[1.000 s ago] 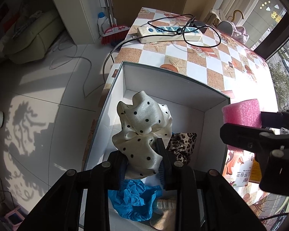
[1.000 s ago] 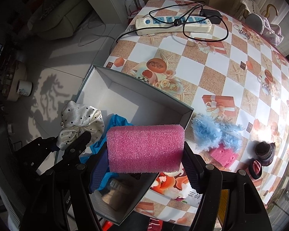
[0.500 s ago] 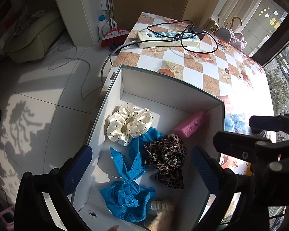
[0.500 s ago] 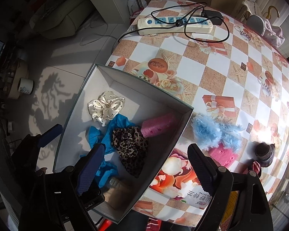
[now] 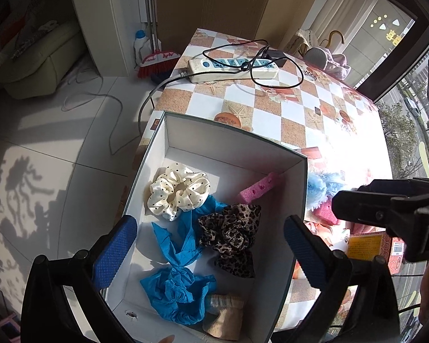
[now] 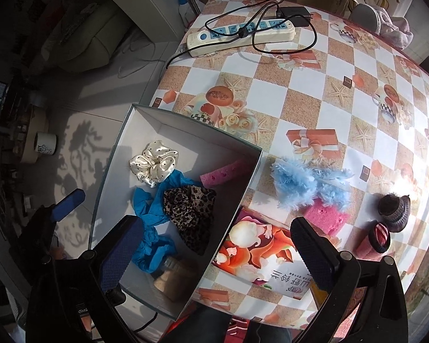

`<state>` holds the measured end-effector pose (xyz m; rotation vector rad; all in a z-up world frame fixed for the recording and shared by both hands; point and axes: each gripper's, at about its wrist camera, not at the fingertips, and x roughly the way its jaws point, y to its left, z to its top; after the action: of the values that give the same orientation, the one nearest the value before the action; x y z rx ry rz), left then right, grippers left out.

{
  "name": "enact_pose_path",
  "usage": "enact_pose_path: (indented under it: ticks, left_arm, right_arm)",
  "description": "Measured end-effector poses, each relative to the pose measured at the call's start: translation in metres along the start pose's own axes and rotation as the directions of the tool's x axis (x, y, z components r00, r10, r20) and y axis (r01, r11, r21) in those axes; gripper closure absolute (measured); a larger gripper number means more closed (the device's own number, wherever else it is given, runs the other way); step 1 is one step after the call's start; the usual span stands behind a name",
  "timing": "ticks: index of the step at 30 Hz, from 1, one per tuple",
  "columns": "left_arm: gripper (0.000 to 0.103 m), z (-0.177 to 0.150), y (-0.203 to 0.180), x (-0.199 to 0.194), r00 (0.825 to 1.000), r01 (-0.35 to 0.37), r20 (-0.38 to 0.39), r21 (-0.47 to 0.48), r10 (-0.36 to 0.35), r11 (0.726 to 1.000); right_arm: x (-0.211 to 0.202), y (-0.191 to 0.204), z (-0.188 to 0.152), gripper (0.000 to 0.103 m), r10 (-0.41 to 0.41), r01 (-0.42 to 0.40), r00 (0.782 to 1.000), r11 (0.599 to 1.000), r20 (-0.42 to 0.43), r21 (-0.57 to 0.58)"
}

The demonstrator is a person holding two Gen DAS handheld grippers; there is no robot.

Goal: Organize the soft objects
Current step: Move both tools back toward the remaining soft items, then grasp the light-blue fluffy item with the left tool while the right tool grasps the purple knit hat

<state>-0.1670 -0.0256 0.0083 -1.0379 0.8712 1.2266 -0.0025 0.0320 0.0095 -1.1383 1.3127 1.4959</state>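
A white open box (image 5: 234,131) (image 6: 186,120) stands at the table's near left corner. Inside it lie a cream polka-dot scrunchie (image 5: 177,194) (image 6: 154,165), a pink foam block (image 5: 260,188) (image 6: 226,173) against the right wall, a leopard scrunchie (image 5: 228,228), crumpled blue cloth (image 5: 177,288) and a beige piece (image 5: 223,317). My left gripper (image 5: 211,243) hangs open above the box, holding nothing. My right gripper (image 6: 217,245) hovers over the box's right wall, its jaws still opening, with nothing between them.
On the checked tablecloth right of the box lie a fluffy light-blue piece (image 6: 306,183), a pink sponge (image 6: 326,214), a dark knitted item (image 6: 394,208), a red striped item (image 6: 374,240) and a printed booklet (image 6: 260,254). A power strip (image 6: 240,35) with cables lies at the far end.
The left gripper let go of the polka-dot scrunchie and the right let go of the pink foam block; both now lie in the box. Both jaws spread wide, and the right gripper shifted right.
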Motion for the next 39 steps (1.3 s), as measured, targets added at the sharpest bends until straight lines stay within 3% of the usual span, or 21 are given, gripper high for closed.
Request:
enact_pose_path:
  ticks: [7,11,13,16,21,24,30,34,37,39]
  left_arm:
    - [0.000,0.018,-0.068,-0.003,0.998,0.065,-0.018,0.190,-0.063,0.980]
    - [0.000,0.023,-0.127,0.009,0.998,0.055,-0.055,0.387,-0.037,0.920]
    - [0.000,0.023,-0.157,0.019,0.998,0.022,-0.056,0.508,0.007,0.861]
    - [0.000,0.023,-0.198,0.044,0.995,-0.022,-0.057,0.676,0.082,0.737]
    - [0.000,0.026,-0.242,0.099,0.973,0.014,-0.133,0.847,0.187,0.532]
    - [0.000,0.027,-0.257,0.130,0.952,0.041,-0.175,0.887,0.252,0.461]
    - [0.000,0.023,-0.267,0.190,0.883,0.093,-0.254,0.919,0.394,0.384]
    - [0.000,0.018,-0.268,0.210,0.860,0.087,-0.245,0.935,0.448,0.343]
    - [0.000,0.023,-0.267,0.221,0.857,0.044,-0.220,0.932,0.466,0.360]
    - [0.000,0.032,-0.265,0.226,0.860,-0.004,-0.203,0.915,0.469,0.403]
  right_arm:
    - [-0.044,-0.074,-0.016,0.000,-0.005,-0.003,0.999,0.988,0.048,0.155]
    - [-0.068,-0.133,-0.033,0.000,-0.001,-0.022,0.997,0.955,0.077,0.297]
    - [-0.080,-0.163,-0.044,0.000,0.001,-0.037,0.995,0.931,0.099,0.362]
    - [-0.093,-0.205,-0.061,0.000,-0.014,-0.043,0.992,0.896,0.126,0.443]
    - [-0.097,-0.262,-0.089,0.000,-0.019,-0.061,0.990,0.831,0.138,0.552]
    - [-0.090,-0.288,-0.106,0.000,-0.007,-0.070,0.992,0.799,0.126,0.597]
    - [-0.063,-0.328,-0.128,0.000,0.034,-0.081,0.996,0.743,0.084,0.664]
    - [-0.040,-0.341,-0.126,0.000,0.056,-0.069,0.998,0.740,0.041,0.669]
    - [-0.019,-0.345,-0.114,0.000,0.059,-0.046,0.998,0.757,0.003,0.652]
    - [-0.004,-0.346,-0.101,0.000,0.051,-0.028,0.999,0.776,-0.018,0.630]
